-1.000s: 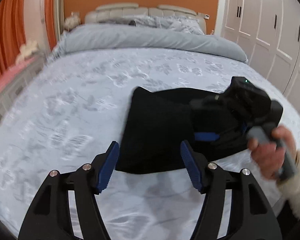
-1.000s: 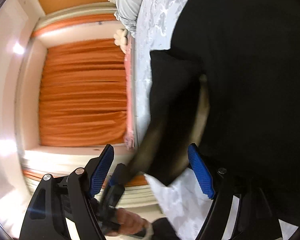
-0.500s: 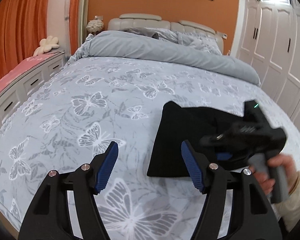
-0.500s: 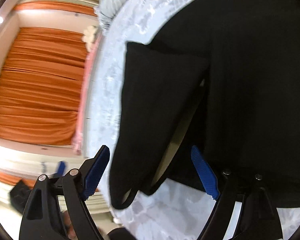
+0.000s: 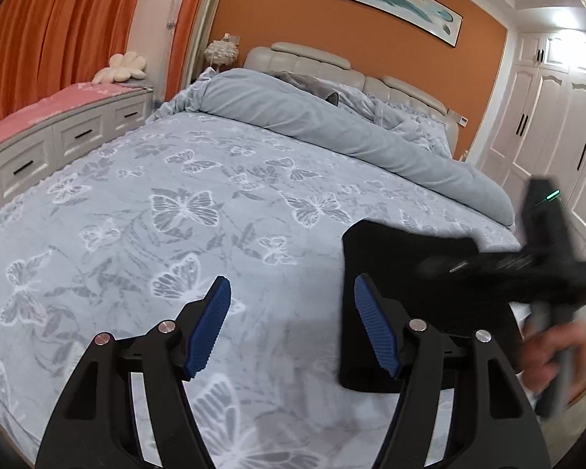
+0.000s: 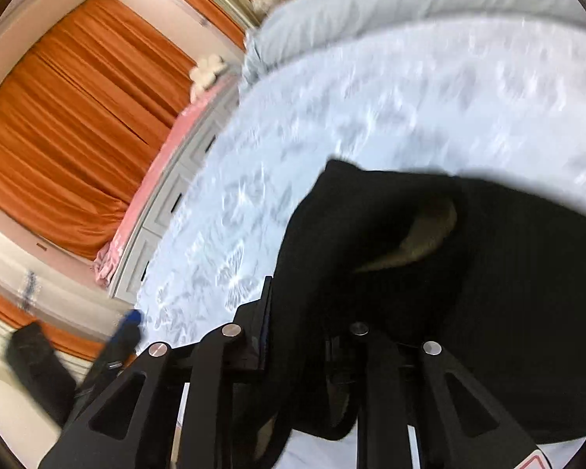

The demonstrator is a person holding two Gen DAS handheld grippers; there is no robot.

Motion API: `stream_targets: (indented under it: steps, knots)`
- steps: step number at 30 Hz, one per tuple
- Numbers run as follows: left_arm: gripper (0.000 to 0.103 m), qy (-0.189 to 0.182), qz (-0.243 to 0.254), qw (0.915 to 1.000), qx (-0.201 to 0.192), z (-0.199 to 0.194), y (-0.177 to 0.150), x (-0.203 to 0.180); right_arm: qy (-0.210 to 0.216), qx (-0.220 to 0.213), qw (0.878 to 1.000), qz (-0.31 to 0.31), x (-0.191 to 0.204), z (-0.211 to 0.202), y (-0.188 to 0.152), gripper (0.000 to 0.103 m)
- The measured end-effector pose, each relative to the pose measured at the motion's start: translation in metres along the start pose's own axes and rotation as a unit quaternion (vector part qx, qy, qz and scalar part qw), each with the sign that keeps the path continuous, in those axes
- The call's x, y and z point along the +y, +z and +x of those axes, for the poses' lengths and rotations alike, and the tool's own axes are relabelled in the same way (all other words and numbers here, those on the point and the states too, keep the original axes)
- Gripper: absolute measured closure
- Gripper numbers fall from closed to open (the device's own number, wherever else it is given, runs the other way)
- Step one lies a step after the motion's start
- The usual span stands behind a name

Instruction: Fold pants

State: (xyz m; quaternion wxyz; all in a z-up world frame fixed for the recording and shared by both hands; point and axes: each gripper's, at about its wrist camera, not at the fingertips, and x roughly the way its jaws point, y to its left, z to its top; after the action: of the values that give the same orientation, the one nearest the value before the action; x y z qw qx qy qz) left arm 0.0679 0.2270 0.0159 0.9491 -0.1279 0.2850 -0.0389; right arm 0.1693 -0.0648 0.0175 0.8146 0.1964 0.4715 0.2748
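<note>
The black pants lie folded on the butterfly-print bed sheet, at the right in the left wrist view. My left gripper is open and empty, held above the sheet just left of the pants. My right gripper shows blurred over the pants. In the right wrist view the right gripper has its jaws closed on a raised edge of the pants; its pads are hidden in the cloth.
A rolled grey duvet and pillows lie at the head of the bed. A white drawer unit with a pink top stands at the left, under orange curtains. White wardrobe doors stand at the right.
My right gripper has shut on the pants edge; it was open half a second ago. My left gripper has drawn back and to the left, away from the pants.
</note>
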Motion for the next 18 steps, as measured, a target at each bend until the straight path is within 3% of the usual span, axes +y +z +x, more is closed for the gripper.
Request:
stream_targets:
  steps: [4, 6, 9, 12, 13, 15, 16, 18]
  knots:
    - [0.039, -0.015, 0.014, 0.9998, 0.009, 0.01, -0.001, -0.026, -0.06, -0.012, 0.998, -0.029, -0.041, -0.082, 0.016, 0.085]
    - [0.039, -0.02, 0.024, 0.9994, 0.014, 0.015, -0.004, -0.041, -0.094, -0.006, 0.995, -0.028, -0.079, -0.115, 0.012, 0.085]
    - [0.031, -0.029, 0.041, 0.9985, 0.024, 0.024, -0.009, -0.067, -0.138, 0.015, 0.99, -0.001, -0.144, -0.135, -0.005, 0.083]
    - [0.027, -0.044, 0.051, 0.9968, 0.042, 0.04, -0.016, -0.096, -0.18, 0.051, 0.981, 0.045, -0.216, -0.121, -0.038, 0.067]
    - [0.027, -0.049, 0.051, 0.9963, 0.048, 0.044, -0.018, -0.102, -0.184, 0.066, 0.978, 0.074, -0.243, -0.111, -0.052, 0.063]
    - [0.026, -0.064, 0.042, 0.9944, 0.072, 0.06, -0.022, -0.118, -0.128, 0.021, 0.985, 0.113, -0.264, -0.121, -0.066, 0.063]
    - [0.025, -0.069, 0.034, 0.9936, 0.083, 0.067, -0.024, -0.122, -0.112, -0.005, 0.986, 0.126, -0.267, -0.135, -0.069, 0.057]
    - [0.022, -0.074, 0.022, 0.992, 0.1, 0.08, -0.027, -0.131, -0.141, -0.029, 0.982, 0.125, -0.262, -0.151, -0.069, 0.045]
